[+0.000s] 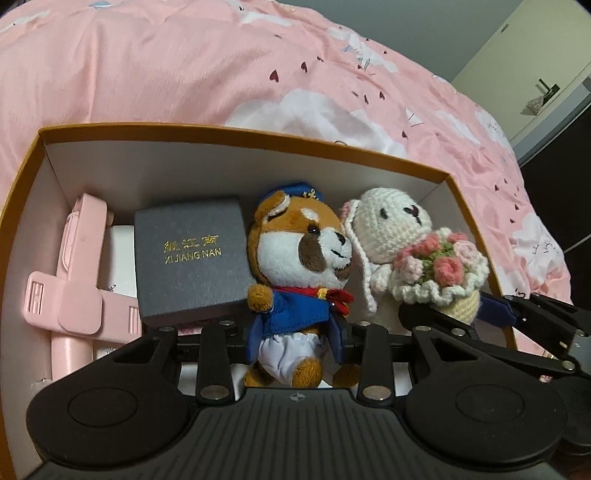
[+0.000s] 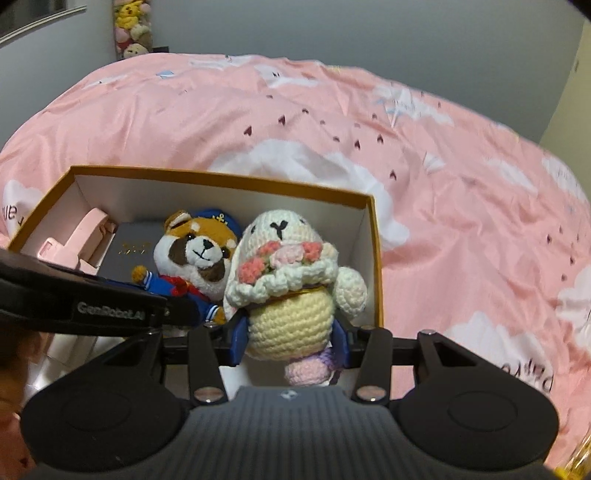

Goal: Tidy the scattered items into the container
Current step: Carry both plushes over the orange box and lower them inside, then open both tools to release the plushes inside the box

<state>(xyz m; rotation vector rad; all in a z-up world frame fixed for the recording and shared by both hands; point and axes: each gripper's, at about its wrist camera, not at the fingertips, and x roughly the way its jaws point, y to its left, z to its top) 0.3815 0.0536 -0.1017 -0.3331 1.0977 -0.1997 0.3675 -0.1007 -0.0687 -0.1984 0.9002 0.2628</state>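
Observation:
An orange-rimmed cardboard box (image 1: 221,133) (image 2: 221,181) with white inner walls lies on the bed. My left gripper (image 1: 295,332) is shut on a plush dog (image 1: 303,251) (image 2: 199,254) in a blue sailor suit, held upright inside the box. My right gripper (image 2: 291,332) is shut on a crocheted white bunny (image 2: 288,310) (image 1: 399,229) with a pink bouquet, beside the dog at the box's right end. Its blue fingers (image 2: 238,334) press the bunny's cream body. I cannot tell whether either toy touches the box floor.
In the box's left half lie a dark grey gift box (image 1: 192,258) with gold lettering, a pink clamp-like holder (image 1: 74,288) and a white item (image 1: 122,254). A pink cloud-print bedspread (image 2: 406,147) surrounds the box. Stuffed toys (image 2: 129,29) hang at the far wall.

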